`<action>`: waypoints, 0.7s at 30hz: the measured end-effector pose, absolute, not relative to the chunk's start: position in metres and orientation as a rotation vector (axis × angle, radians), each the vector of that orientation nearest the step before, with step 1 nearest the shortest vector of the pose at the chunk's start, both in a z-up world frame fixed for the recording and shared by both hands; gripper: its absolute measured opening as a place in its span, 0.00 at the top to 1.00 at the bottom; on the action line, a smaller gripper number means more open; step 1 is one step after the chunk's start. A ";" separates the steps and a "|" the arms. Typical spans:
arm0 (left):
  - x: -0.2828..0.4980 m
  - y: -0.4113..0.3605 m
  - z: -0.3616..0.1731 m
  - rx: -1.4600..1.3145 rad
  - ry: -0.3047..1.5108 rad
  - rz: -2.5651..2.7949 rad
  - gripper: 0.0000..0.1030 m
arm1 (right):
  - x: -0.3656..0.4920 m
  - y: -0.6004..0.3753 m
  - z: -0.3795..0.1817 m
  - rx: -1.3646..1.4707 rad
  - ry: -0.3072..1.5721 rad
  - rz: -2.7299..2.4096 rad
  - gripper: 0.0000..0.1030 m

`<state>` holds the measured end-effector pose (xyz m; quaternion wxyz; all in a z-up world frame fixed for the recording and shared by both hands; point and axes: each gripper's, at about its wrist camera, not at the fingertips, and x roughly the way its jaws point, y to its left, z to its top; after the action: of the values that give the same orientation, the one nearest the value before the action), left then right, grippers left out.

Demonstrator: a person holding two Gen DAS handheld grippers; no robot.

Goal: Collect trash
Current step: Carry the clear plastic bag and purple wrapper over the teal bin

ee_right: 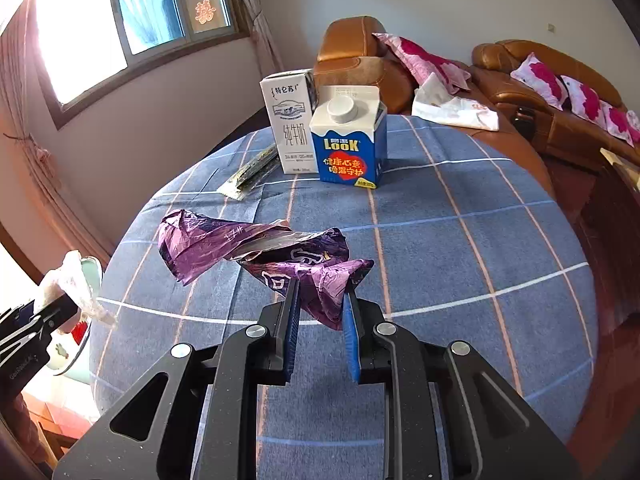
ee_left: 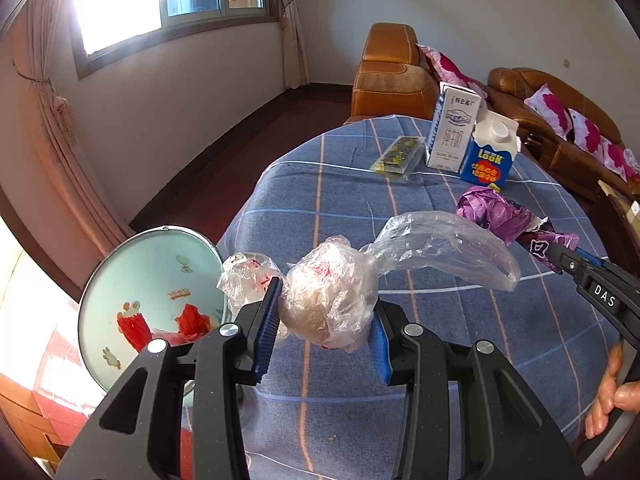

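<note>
- Clear plastic, balled around something pale with red print, sits clamped in the left tool [ee_left: 326, 312]; this plastic wad [ee_left: 332, 300] is held clear above the blue checked cloth of the desk [ee_left: 460, 360], with a loose tail trailing off to the right.
- Purple foil wrapper [ee_right: 256, 248] is pinched by one corner in the right tool [ee_right: 320, 308], jaws narrow on it; its long axis runs leftward from the grip and hangs above the cloth.
- Governing relation: the round bin [ee_left: 152, 296], pale inside with red scraps already in it, stands beyond the desk's left edge, just beside the left tool and lower. The left hand's load is the nearer; the right hand's load must cross the desk leftward, by my judgement.
- Open room: the space between the tools and the bin looks unobstructed. The bin's near rim and the trailing plastic are the likely snags.
- Still on the desk, far end: white milk carton [ee_right: 290, 128], blue carton [ee_right: 350, 140], flat dark sachet [ee_right: 252, 170], all well apart from both tools.
</note>
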<state>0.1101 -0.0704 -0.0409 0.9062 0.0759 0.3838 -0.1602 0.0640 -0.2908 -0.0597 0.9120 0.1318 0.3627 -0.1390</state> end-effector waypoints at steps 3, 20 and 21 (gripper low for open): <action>0.105 -0.074 -0.040 0.156 0.793 -0.343 0.62 | 0.055 -0.292 -0.057 0.274 0.735 -0.298 0.80; 0.081 -0.086 -0.044 0.190 0.793 -0.382 0.62 | 0.019 -0.295 -0.064 0.290 0.738 -0.334 0.80; 0.079 -0.084 -0.045 0.192 0.793 -0.380 0.62 | 0.018 -0.293 -0.065 0.290 0.741 -0.331 0.80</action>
<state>0.0790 -0.0844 -0.0446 0.9005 0.0929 0.3830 -0.1837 0.0180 -0.2931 -0.0651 0.9087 0.1405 0.3590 -0.1603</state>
